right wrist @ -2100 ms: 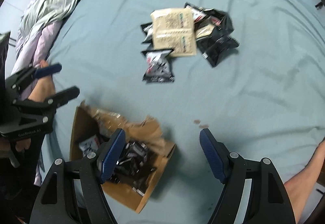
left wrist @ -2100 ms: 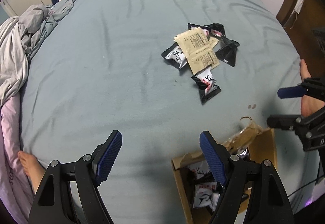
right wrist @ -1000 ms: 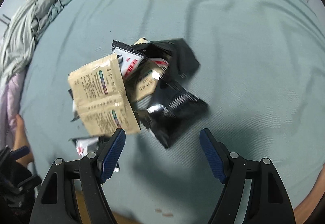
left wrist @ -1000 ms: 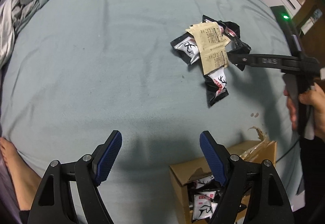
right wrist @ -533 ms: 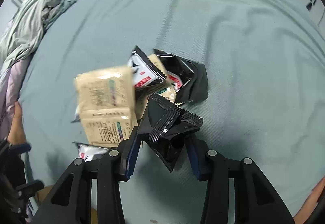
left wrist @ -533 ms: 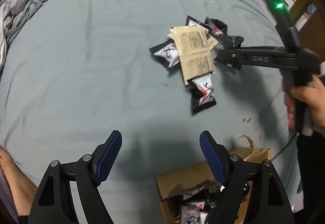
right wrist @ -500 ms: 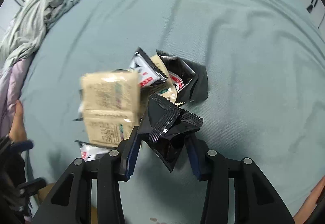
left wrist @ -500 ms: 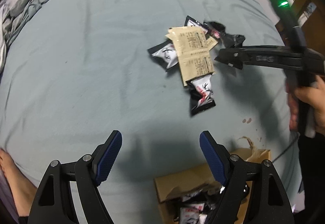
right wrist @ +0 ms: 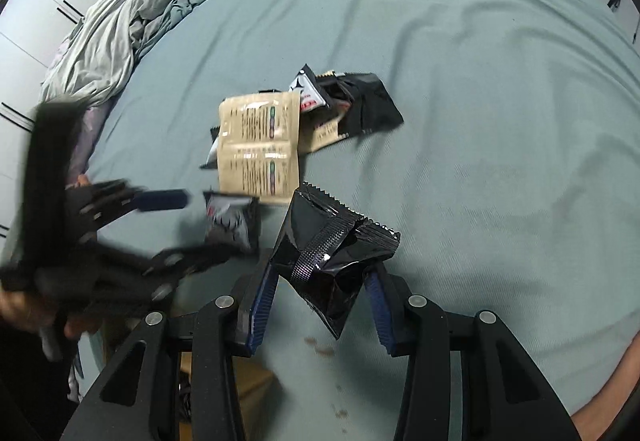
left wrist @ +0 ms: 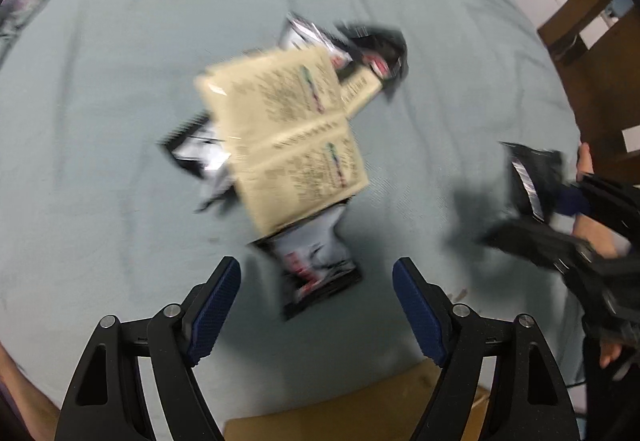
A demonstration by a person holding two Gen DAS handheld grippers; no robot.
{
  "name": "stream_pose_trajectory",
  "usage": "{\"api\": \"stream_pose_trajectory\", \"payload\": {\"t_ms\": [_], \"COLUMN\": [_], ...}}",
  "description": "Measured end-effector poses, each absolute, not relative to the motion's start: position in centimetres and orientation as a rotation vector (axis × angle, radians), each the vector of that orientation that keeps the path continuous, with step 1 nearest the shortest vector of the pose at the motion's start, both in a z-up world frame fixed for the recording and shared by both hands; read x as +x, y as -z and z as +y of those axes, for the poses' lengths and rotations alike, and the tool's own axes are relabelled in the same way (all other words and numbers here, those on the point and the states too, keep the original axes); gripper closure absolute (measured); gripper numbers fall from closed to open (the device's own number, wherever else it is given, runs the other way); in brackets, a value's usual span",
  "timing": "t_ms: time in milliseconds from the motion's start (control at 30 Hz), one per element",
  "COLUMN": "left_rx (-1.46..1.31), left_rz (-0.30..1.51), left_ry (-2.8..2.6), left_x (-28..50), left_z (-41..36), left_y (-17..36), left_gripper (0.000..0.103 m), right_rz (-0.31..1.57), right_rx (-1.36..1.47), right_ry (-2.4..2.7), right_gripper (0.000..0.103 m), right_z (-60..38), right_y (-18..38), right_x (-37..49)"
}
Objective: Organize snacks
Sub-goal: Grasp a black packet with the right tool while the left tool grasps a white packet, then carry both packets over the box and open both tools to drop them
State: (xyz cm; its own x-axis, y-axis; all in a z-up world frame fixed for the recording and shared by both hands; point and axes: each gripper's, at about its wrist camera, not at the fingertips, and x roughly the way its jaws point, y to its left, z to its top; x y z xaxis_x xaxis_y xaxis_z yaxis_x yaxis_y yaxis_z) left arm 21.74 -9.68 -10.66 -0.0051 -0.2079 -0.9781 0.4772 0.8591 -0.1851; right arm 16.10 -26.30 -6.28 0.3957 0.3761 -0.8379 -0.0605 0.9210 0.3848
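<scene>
A pile of snack packets lies on the blue-grey bedsheet: a beige double packet on top, black-and-white packets around it. My left gripper is open and empty, hovering just short of a black-and-white packet at the pile's near end. My right gripper is shut on a black foil packet and holds it above the sheet; it also shows blurred at the right of the left wrist view. The left gripper shows blurred in the right wrist view.
A cardboard box sits at the near edge below the left gripper; its corner shows in the right wrist view. Crumpled grey bedding lies at the far left. Small stains mark the sheet. Wooden furniture stands at the right.
My right gripper closed on the black foil packet and lifted it back from the pile. My left gripper moved forward, close to the pile, still open.
</scene>
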Motion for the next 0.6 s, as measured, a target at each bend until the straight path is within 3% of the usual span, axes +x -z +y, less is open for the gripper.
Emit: {"api": "stream_pose_trajectory", "payload": {"t_ms": [33, 67, 100, 200, 233, 267, 600], "left_rx": [0.245, 0.258, 0.27, 0.293, 0.294, 0.294, 0.293], "left_rz": [1.522, 1.555, 1.568, 1.551, 1.538, 1.521, 1.313], "left_ry": [0.548, 0.549, 0.542, 0.544, 0.543, 0.534, 0.62], "left_x": [22.0, 22.1, 22.2, 22.0, 21.9, 21.7, 14.6], "left_z": [-10.3, -10.7, -10.9, -11.0, -10.7, -9.8, -3.5], "left_y": [11.5, 12.1, 12.5, 12.0, 11.5, 10.6, -1.3], "left_gripper": [0.037, 0.055, 0.062, 0.066, 0.071, 0.083, 0.083], "right_rz": [1.136, 1.14, 1.143, 1.14, 1.135, 1.133, 1.243], "right_rx": [0.321, 0.333, 0.342, 0.343, 0.34, 0.339, 0.303], "right_ry": [-0.281, -0.278, -0.27, -0.246, -0.237, -0.227, -0.206], "right_gripper": [0.061, 0.061, 0.061, 0.061, 0.061, 0.061, 0.061], "right_z": [-26.9, -27.4, -28.0, -29.0, -29.3, -29.7, -27.6], "right_y": [5.8, 5.6, 5.3, 4.5, 4.1, 3.6, 2.3], "right_x": [15.9, 15.5, 15.0, 13.6, 13.1, 12.8, 10.8]}}
